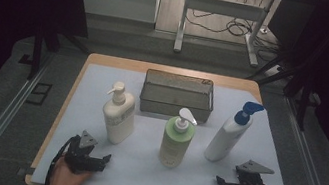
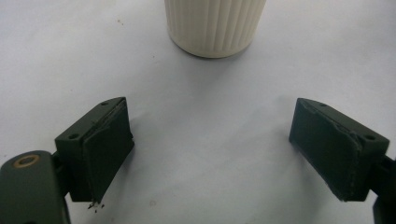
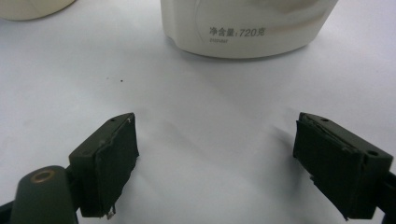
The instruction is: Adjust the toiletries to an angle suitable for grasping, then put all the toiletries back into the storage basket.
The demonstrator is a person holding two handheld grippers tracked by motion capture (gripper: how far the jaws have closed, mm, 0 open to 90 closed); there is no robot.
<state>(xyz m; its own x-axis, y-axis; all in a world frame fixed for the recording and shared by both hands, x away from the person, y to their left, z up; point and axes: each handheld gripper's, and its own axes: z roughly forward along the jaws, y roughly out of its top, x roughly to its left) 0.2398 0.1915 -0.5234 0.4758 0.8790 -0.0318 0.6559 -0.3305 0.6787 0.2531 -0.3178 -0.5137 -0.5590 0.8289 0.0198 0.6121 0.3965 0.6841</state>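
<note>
Left hand-held gripper (image 1: pixel 106 156) rests near the surface's (image 1: pixel 147 181) front-left corner, jaws spread wide with nothing between them, the ribbed cream bottle (image 1: pixel 118 115) standing just ahead of it. At the middle the green bottle (image 1: pixel 177 143) stands upright, the mesh basket (image 1: pixel 178 95) behind it toward the back edge. The blue-capped white bottle (image 1: pixel 227 136) leans right of centre. Near the front-right corner the right hand-held gripper (image 1: pixel 219 182) sits released too, empty, that white bottle just ahead.

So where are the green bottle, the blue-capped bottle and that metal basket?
green bottle (image 1: pixel 175 147), high view, on its label.
blue-capped bottle (image 1: pixel 225 138), high view, on its white body.
metal basket (image 1: pixel 175 107), high view, on its near wall.
</note>
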